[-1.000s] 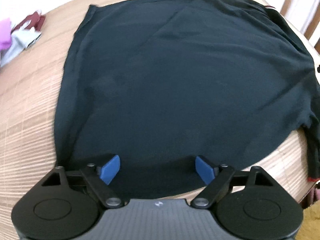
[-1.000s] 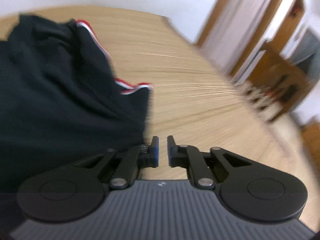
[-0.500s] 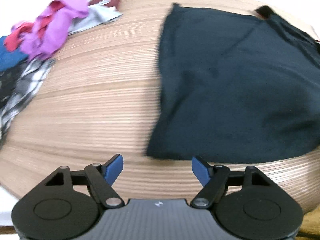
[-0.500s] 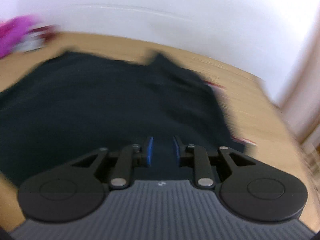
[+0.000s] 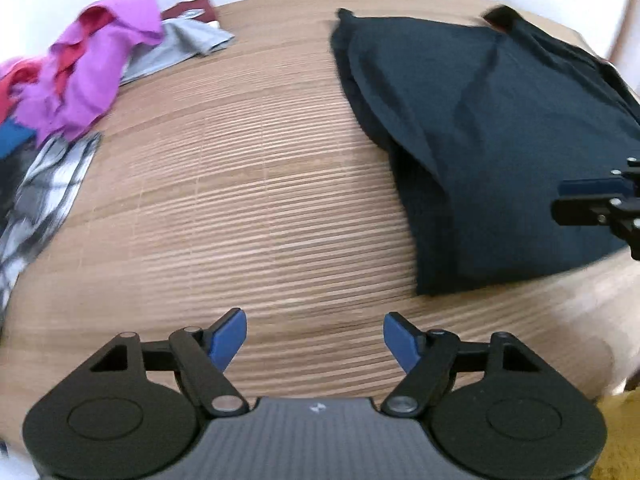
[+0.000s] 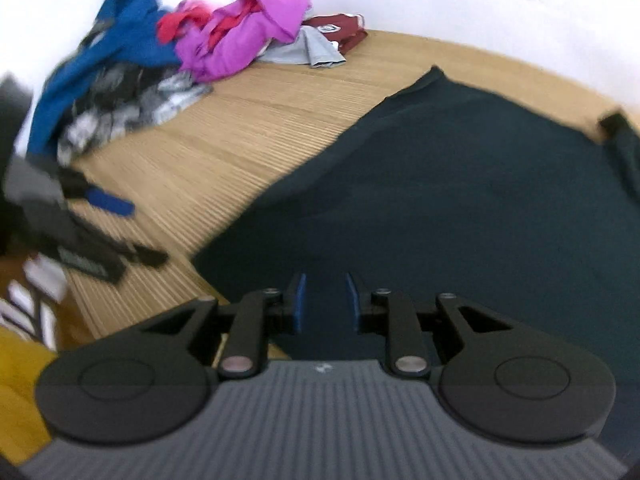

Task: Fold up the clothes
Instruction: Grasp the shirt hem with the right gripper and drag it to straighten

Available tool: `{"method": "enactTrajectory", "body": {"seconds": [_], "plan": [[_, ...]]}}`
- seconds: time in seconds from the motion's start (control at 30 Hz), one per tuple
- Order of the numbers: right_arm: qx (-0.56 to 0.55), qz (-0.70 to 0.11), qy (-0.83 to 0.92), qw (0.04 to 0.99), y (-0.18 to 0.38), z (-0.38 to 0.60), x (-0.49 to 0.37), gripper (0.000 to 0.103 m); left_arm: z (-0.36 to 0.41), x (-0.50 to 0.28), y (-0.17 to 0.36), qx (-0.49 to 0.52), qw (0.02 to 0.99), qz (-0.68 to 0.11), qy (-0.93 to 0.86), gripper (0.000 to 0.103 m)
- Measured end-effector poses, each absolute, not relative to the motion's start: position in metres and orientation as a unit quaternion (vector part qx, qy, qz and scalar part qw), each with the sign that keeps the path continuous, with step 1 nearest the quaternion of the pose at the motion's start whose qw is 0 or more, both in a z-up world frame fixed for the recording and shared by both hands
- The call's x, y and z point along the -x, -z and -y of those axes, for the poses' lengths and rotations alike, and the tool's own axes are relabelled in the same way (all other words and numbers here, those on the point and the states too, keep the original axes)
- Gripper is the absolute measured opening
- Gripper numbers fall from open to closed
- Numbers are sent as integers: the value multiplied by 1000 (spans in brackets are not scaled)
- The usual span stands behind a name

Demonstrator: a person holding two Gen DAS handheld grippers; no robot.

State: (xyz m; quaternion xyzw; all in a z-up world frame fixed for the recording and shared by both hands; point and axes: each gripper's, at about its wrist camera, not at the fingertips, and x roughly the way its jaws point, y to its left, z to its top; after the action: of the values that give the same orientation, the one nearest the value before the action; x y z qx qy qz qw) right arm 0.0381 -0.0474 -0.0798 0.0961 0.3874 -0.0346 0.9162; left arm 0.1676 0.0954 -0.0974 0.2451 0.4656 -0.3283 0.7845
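A dark navy T-shirt [image 5: 492, 140] lies spread flat on the wooden table [image 5: 240, 200]; it fills the right of the right wrist view [image 6: 460, 200]. My left gripper [image 5: 314, 338] is open and empty, over bare wood to the left of the shirt's near corner. My right gripper [image 6: 323, 300] is partly open with nothing between its blue pads, just above the shirt's near edge. It shows at the right edge of the left wrist view [image 5: 592, 196]. The left gripper shows blurred at the left of the right wrist view [image 6: 108, 204].
A pile of loose clothes lies at the far left of the table: a magenta garment [image 5: 92, 60], a grey one [image 5: 180, 46], a maroon one [image 6: 336, 28], a blue one [image 6: 120, 24] and a black-and-white patterned one [image 5: 40, 200]. Something yellow [image 6: 16, 380] sits below the table edge.
My left gripper has moved left off the shirt onto bare wood, still open. My right gripper has swung from the shirt's right side toward its near edge and opened a little.
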Motion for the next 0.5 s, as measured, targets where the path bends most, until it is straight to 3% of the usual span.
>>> {"method": "enactTrajectory", "body": {"seconds": [0.43,0.5], "plan": [[-215,-402,85,886,112,-35,-106,27,-126,-199,114,-232,735,-435,466,77],[-232,-400,105,880,114,-31,-107,18,-124,-194,117,-241,725,-429,481,77]]}}
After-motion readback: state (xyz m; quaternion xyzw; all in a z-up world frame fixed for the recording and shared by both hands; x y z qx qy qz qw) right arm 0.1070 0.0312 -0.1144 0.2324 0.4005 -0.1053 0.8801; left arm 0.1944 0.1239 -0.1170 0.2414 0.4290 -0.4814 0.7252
